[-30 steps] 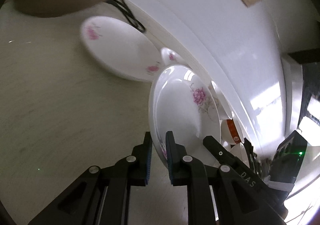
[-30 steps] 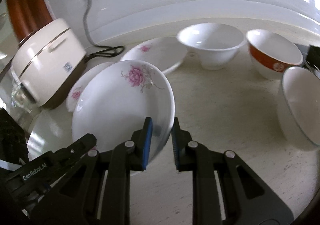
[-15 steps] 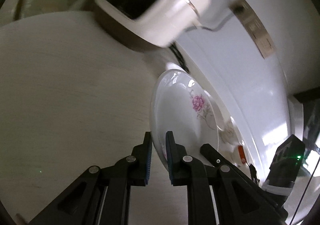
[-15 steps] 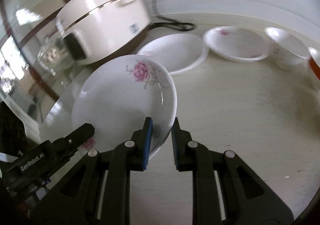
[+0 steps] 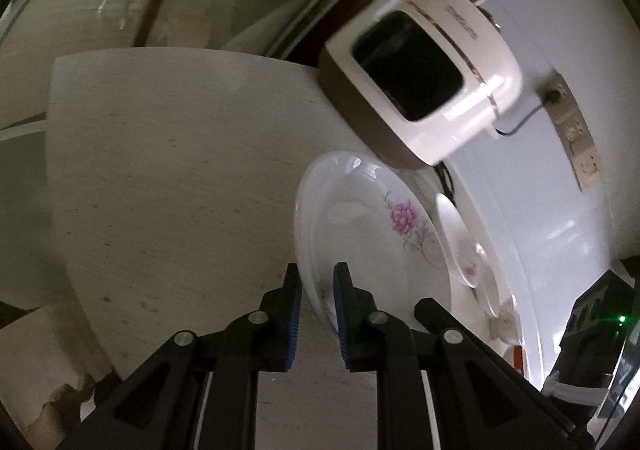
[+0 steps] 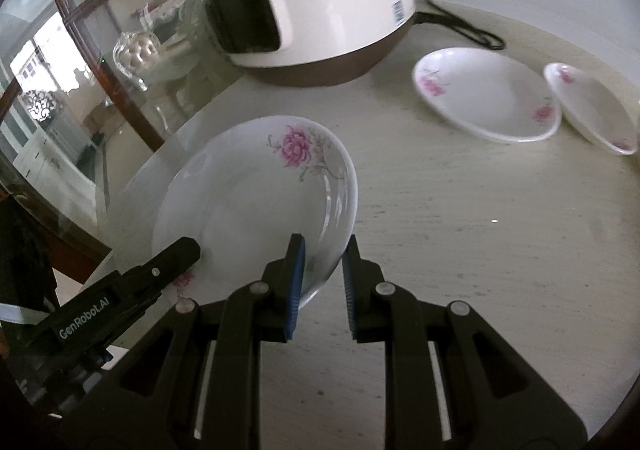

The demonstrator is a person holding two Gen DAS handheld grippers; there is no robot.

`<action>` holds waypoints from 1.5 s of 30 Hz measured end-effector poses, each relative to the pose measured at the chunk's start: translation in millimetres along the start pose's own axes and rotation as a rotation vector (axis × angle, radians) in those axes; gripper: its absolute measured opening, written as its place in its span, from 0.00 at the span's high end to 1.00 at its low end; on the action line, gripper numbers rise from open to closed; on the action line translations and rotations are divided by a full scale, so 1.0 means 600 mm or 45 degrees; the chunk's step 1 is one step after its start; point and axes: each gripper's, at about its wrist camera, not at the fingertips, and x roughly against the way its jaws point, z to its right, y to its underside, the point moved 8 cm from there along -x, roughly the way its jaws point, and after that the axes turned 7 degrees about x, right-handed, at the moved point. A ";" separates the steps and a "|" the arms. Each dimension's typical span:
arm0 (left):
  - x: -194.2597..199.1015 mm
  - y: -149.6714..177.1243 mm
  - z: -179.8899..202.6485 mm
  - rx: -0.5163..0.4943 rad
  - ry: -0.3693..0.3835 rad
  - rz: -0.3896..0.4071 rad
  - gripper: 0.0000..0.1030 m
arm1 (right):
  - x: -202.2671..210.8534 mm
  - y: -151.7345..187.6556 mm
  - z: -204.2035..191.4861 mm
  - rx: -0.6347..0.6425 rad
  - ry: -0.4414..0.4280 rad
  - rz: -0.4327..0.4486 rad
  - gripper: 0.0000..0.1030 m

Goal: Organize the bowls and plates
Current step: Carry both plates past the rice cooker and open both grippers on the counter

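Both tools pinch one flowered plate (image 6: 256, 205) by opposite rims: left tool (image 5: 317, 314), right tool (image 6: 322, 286), above the surface (image 6: 480, 242).

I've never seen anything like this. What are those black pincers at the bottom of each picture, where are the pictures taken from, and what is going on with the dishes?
There is no robot here: a person holds a hand-held gripping tool in each hand, and each carries a wide-angle camera looking along its two fingers. One picture comes from the left tool, the other from the right tool.

Both tools pinch the rim of the same flowered plate, one on each side, so each camera also sees the other tool at the plate's far edge. The plate is tilted, lifted over the pale countertop.

Behind it stands a cream rice cooker with a dark cord. To the right lie two more flowered plates, side by side on the countertop. The aim is tidying plates and bowls.
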 end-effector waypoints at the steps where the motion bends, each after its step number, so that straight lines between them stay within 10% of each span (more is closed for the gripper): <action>1: 0.000 -0.002 -0.003 0.003 -0.011 0.005 0.84 | -0.006 -0.001 -0.005 0.008 -0.007 -0.011 0.79; 20: -0.006 -0.038 -0.001 -0.015 -0.095 0.115 0.58 | -0.037 -0.015 -0.033 0.123 -0.061 -0.064 0.74; 24: 0.007 -0.045 -0.007 -0.026 -0.149 0.194 0.43 | -0.006 -0.025 -0.012 0.165 0.022 0.017 0.33; 31: 0.039 -0.055 0.005 -0.084 -0.190 0.296 0.34 | 0.059 -0.047 0.042 0.186 0.201 0.172 0.30; 35: 0.067 -0.057 0.038 -0.194 -0.258 0.400 0.28 | 0.099 -0.073 0.071 0.214 0.338 0.353 0.25; 41: 0.121 -0.047 0.144 -0.471 -0.234 0.693 0.15 | 0.142 -0.094 0.143 0.045 0.229 0.474 0.15; 45: 0.108 -0.023 0.216 -0.686 -0.214 0.688 0.12 | 0.153 -0.097 0.200 -0.063 0.285 0.503 0.10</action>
